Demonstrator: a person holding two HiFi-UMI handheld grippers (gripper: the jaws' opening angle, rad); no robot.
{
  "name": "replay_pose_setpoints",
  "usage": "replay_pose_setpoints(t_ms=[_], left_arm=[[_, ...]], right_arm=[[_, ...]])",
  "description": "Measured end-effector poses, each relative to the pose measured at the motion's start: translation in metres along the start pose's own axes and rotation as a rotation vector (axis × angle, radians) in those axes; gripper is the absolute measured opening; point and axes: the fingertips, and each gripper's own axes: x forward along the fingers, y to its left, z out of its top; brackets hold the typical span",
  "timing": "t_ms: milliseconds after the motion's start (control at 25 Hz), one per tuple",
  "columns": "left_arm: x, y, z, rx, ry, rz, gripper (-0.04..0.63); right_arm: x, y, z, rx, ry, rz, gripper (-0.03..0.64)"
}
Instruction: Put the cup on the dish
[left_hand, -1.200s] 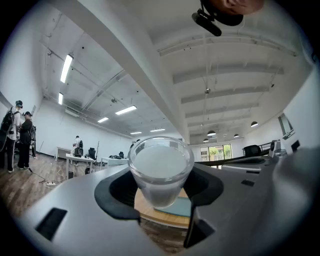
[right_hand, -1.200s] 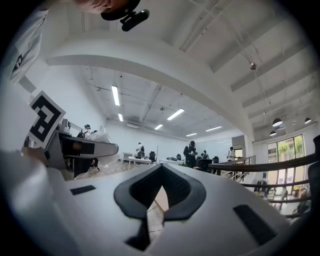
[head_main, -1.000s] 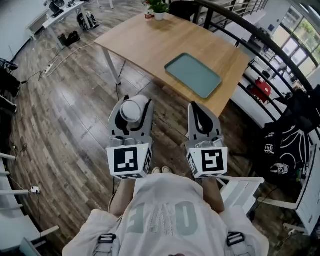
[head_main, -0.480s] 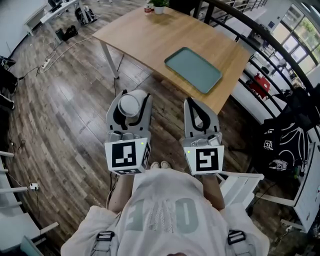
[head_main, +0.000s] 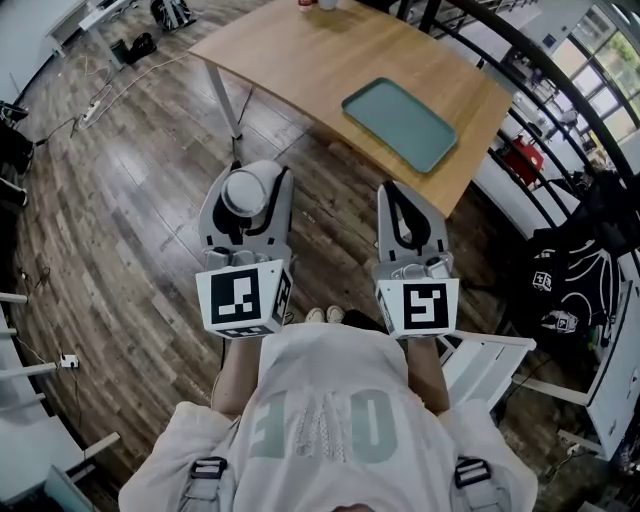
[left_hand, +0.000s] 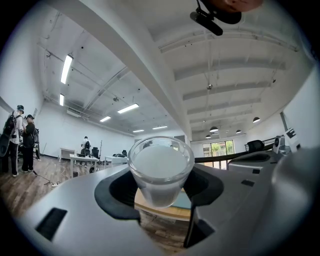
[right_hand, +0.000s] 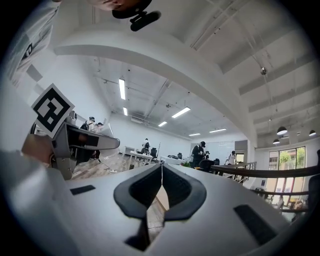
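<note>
A small white-looking glass cup (head_main: 243, 190) sits upright between the jaws of my left gripper (head_main: 250, 180), which is shut on it. In the left gripper view the cup (left_hand: 160, 170) fills the middle, gripped low on its sides. My right gripper (head_main: 402, 195) is held beside it, jaws shut with nothing between them (right_hand: 161, 185). The dish, a flat teal tray (head_main: 404, 122), lies near the front right corner of the wooden table (head_main: 300, 60), ahead of both grippers. Both grippers hover over the floor, short of the table.
A dark curved railing (head_main: 520, 60) runs behind the table on the right. A black bag (head_main: 580, 260) and a white chair (head_main: 485, 370) stand at my right. Several people (right_hand: 202, 155) and desks are far off across the wooden floor (head_main: 120, 200).
Both grippers have dropped slightly in the head view and the left one has drifted left. The table and tray now sit higher in the picture. The cup stays held.
</note>
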Motion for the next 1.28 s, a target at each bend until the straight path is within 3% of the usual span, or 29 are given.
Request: replay_pose_setpoints(t_ms=[360, 720, 920, 1280], left_arm=[[0.012, 0.021, -0.006, -0.024, 0.003, -0.005, 0.259], [0.052, 0.021, -0.018, -0.006, -0.002, -0.007, 0.259], [0.107, 0.027, -0.019, -0.013, 0.005, 0.004, 0.259], [0.254, 0.011, -0.011, -0.018, 0.003, -0.008, 0.259]], right_arm=[[0.007, -0.001, -0.008, -0.025, 0.027, -0.026, 0.020], [0.046, -0.030, -0.019, -0.013, -0.027, -0.024, 0.020], [0.091, -0.058, -0.018, -0.030, -0.050, -0.003, 0.020], [0.193, -0.157, -0.015, -0.032, -0.076, 0.024, 0.020]])
